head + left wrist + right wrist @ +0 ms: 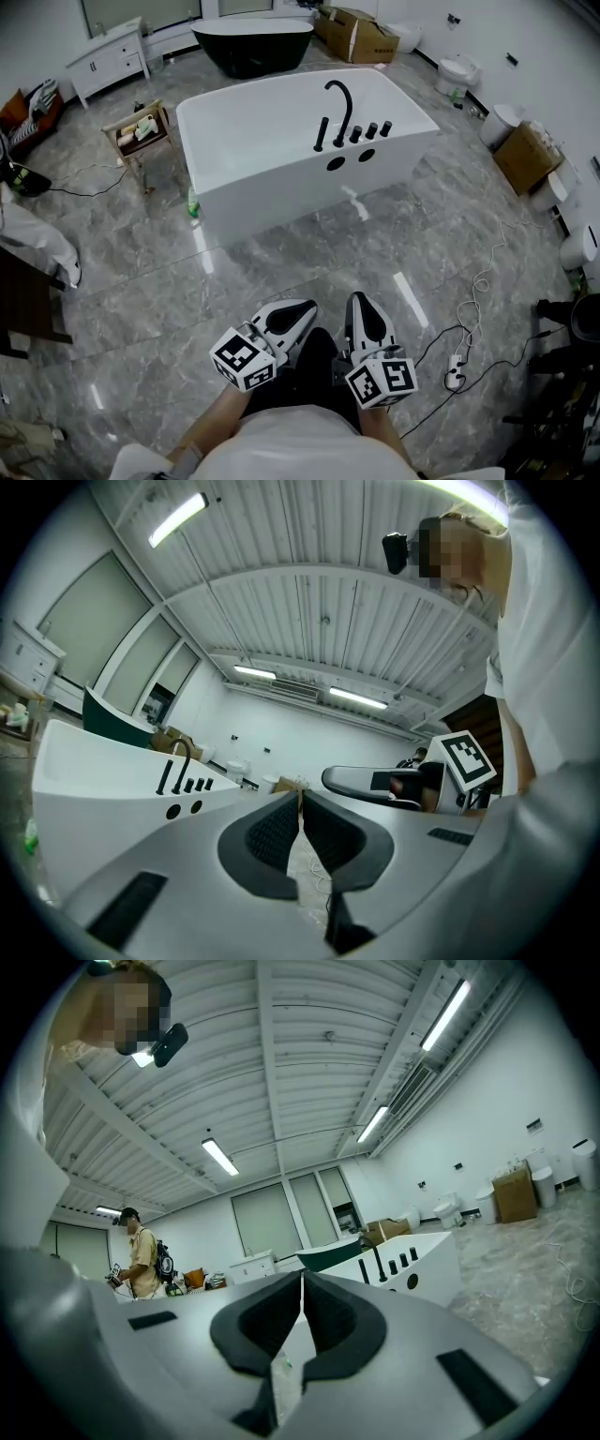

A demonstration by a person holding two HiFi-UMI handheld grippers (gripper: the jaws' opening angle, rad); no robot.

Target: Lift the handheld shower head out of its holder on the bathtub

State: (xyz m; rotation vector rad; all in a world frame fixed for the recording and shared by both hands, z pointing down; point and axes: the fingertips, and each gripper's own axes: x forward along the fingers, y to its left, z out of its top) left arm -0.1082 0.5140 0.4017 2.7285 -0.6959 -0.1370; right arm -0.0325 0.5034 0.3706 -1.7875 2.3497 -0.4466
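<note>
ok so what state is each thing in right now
left hand-held gripper: shut, empty, held well short of the tub
right hand-held gripper: shut, empty, also short of the tub
handheld shower head: upright in its holder on the tub rim, not yet lifted
white bathtub: no water visible inside
cardboard box: top flaps open

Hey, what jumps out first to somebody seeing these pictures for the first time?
The white bathtub stands mid-room on a grey marble floor, with a black curved spout and knobs on its rim. At the bottom of the head view, the left gripper and right gripper point toward it, both shut and empty. A black bathtub sits behind the white one.
</note>
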